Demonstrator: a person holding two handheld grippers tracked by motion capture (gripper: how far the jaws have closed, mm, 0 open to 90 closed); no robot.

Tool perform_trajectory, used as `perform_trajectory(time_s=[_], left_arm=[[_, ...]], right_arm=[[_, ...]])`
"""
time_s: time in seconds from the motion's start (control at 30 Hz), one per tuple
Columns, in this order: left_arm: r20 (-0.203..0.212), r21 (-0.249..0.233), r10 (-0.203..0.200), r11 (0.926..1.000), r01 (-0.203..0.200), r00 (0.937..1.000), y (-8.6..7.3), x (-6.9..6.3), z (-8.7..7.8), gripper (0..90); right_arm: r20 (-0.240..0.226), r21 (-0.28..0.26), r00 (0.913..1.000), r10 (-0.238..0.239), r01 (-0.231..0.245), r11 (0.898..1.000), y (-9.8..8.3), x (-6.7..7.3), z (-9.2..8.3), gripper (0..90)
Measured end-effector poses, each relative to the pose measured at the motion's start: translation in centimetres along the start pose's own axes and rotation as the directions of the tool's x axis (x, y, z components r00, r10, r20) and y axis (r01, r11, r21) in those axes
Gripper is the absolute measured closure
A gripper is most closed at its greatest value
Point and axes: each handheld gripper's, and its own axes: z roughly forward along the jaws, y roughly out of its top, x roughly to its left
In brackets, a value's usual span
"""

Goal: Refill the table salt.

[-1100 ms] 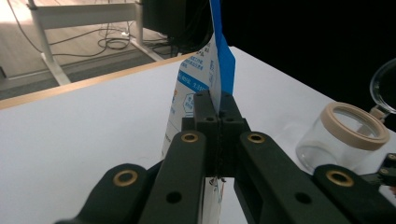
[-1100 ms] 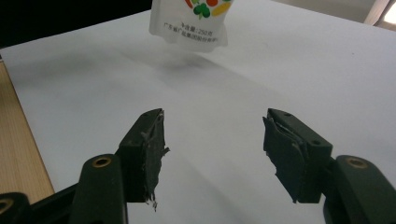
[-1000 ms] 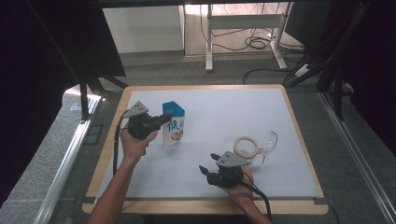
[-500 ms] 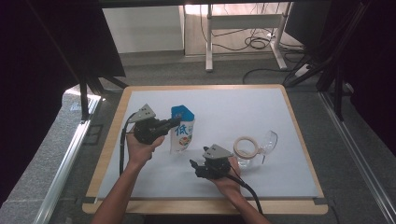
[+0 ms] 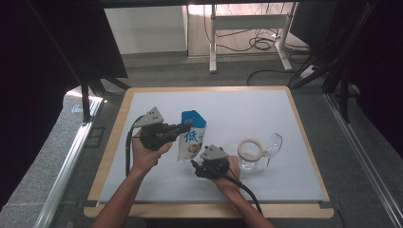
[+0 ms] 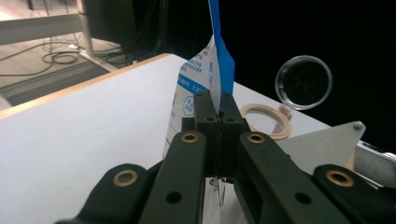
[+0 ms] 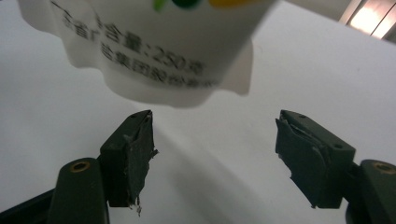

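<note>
Table [image 5: 266, 109] beyond pouch [image 5: 192, 137] lies free; glass jar [image 5: 259, 152] blocks the right.

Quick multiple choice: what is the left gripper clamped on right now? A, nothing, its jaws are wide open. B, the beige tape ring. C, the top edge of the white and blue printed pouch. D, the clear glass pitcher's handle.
C: in the left gripper view, the left gripper has its black jaws pressed together on the upper edge of the white and blue printed pouch, which hangs below them.
</note>
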Motion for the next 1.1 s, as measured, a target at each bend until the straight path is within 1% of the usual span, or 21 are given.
perform_trajectory(time_s=[0.03,0.07,0.1,0.17,0.27,0.33,0.37,0.43,0.47,0.53,0.67,0.73,0.87,0.93,1.0,1.1], left_arm=[[0.005,0.001,0.000,1.0000,0.000,1.0000,0.1,-0.1,0.0,90.0],[0.007,0.003,0.004,1.0000,-0.004,1.0000,0.2,-0.2,0.1,90.0],[0.005,0.007,0.007,0.9999,-0.007,1.0000,0.2,-0.3,0.1,90.0],[0.014,0.010,0.009,0.9999,-0.009,0.9999,0.4,-0.5,0.3,90.0],[0.020,0.013,0.019,0.9997,-0.019,0.9996,0.6,-0.8,0.5,90.0],[0.021,0.015,0.021,0.9996,-0.022,0.9995,0.7,-0.9,0.7,90.0],[0.023,0.017,0.020,0.9996,-0.021,0.9995,0.7,-0.8,0.8,90.0],[0.027,0.021,0.018,0.9996,-0.018,0.9995,0.7,-0.8,1.1,90.0],[0.036,0.023,0.013,0.9996,-0.014,0.9993,0.7,-0.7,1.2,90.0],[0.034,0.027,0.012,0.9996,-0.013,0.9993,0.8,-0.8,1.5,90.0],[0.050,0.038,0.011,0.9992,-0.013,0.9987,0.9,-0.8,2.2,90.0],[0.059,0.044,0.011,0.9989,-0.014,0.9982,1.0,-0.8,2.5,90.0],[0.091,0.056,0.021,0.9981,-0.026,0.9956,1.2,-1.0,3.0,90.0],[0.103,0.060,0.022,0.9978,-0.028,0.9944,1.3,-1.1,3.2,90.0],[0.118,0.060,0.019,0.9978,-0.026,0.9929,1.3,-1.1,3.4,90.0],[0.132,0.060,0.021,0.9978,-0.030,0.9910,1.3,-1.3,3.6,90.0]], right_arm=[[0.007,-0.003,0.9999,-0.010,0.010,1.000,0.1,0.1,-0.1,28.7],[0.003,-0.013,1.0000,-0.007,0.007,1.000,0.2,0.2,-0.1,28.7],[0.005,-0.015,0.9999,-0.015,0.015,1.000,0.3,0.2,-0.1,28.7],[0.017,-0.016,0.9996,-0.024,0.024,1.000,0.5,0.2,0.0,28.7],[0.015,-0.018,0.9994,-0.030,0.030,0.999,0.8,0.1,0.3,28.7],[0.002,-0.030,0.9994,-0.035,0.035,0.999,0.8,0.1,0.6,28.7],[-0.016,-0.046,0.9993,-0.035,0.035,0.998,0.9,0.2,0.7,28.9],[-0.030,-0.068,0.9980,-0.056,0.054,0.996,1.0,0.3,0.6,33.3],[-0.034,-0.077,0.9972,-0.067,0.064,0.995,1.0,0.4,0.5,34.7],[-0.043,-0.077,0.9965,-0.072,0.068,0.995,1.1,0.5,0.5,36.5],[-0.044,-0.064,0.9971,-0.062,0.059,0.996,0.9,0.2,0.3,39.1],[-0.053,-0.064,0.9975,-0.046,0.043,0.997,0.7,0.1,0.1,40.5],[-0.064,-0.064,0.9976,-0.025,0.021,0.998,0.3,0.0,-0.4,42.7],[-0.086,-0.065,0.9961,-0.018,0.012,0.998,0.1,0.0,-0.8,42.8],[-0.094,-0.064,0.9953,-0.022,0.016,0.998,-0.2,-0.1,-1.1,43.4],[-0.084,-0.062,0.9961,-0.027,0.022,0.998,-0.5,-0.1,-1.8,45.4]])
